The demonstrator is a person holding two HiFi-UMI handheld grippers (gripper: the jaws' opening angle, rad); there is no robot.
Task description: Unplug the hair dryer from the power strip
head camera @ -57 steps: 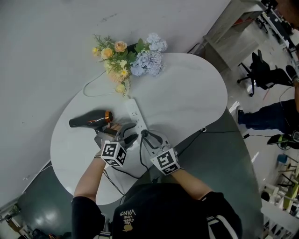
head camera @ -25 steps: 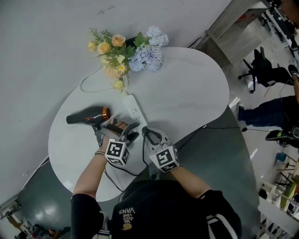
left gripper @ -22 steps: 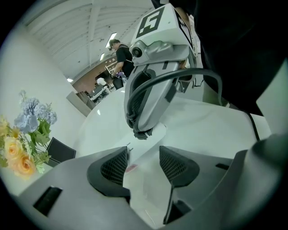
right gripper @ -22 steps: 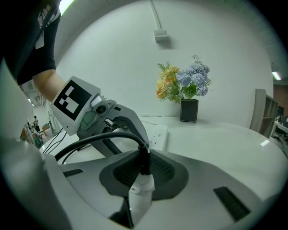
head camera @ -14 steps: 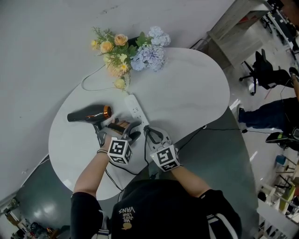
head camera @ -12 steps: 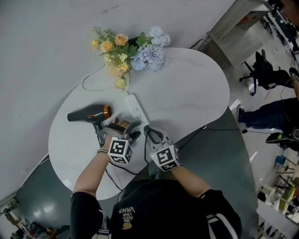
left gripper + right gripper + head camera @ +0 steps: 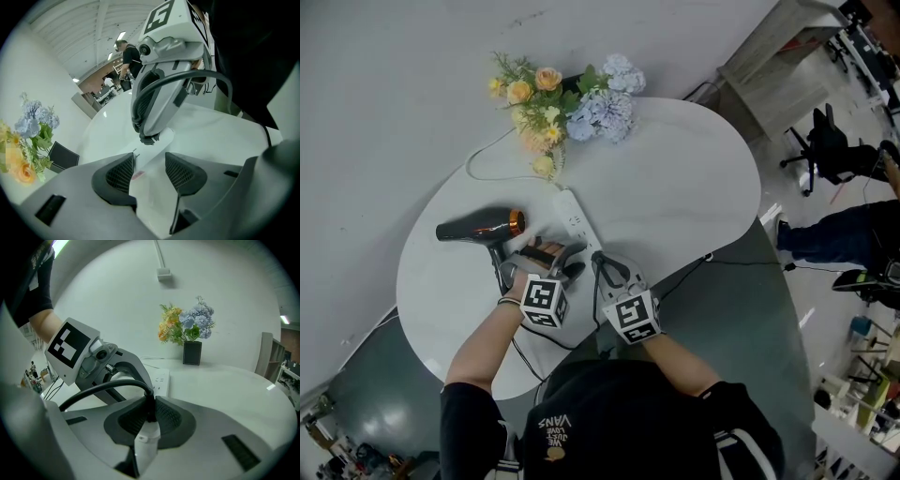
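Note:
On the white table (image 7: 675, 187) the black hair dryer (image 7: 478, 229) lies at the left, its orange ring facing the white power strip (image 7: 574, 221). At the strip's near end, my left gripper (image 7: 569, 264) has its jaws on either side of the strip; in the left gripper view (image 7: 149, 164) the strip fills the gap between the pads. Close on its right, my right gripper (image 7: 598, 262) is shut on the dryer's black plug (image 7: 146, 138). The black cord (image 7: 108, 390) arches out of its jaws (image 7: 149, 416). Whether the plug sits in the socket I cannot tell.
A vase of yellow and blue flowers (image 7: 567, 98) stands at the table's far edge by the wall. The strip's white cable (image 7: 487, 159) loops toward the wall. Office chairs (image 7: 825, 141) and a person's legs (image 7: 834, 234) are on the floor to the right.
Both grippers stay at the strip's near end. The left hand has shifted slightly toward the right gripper. The dryer and strip have not moved.

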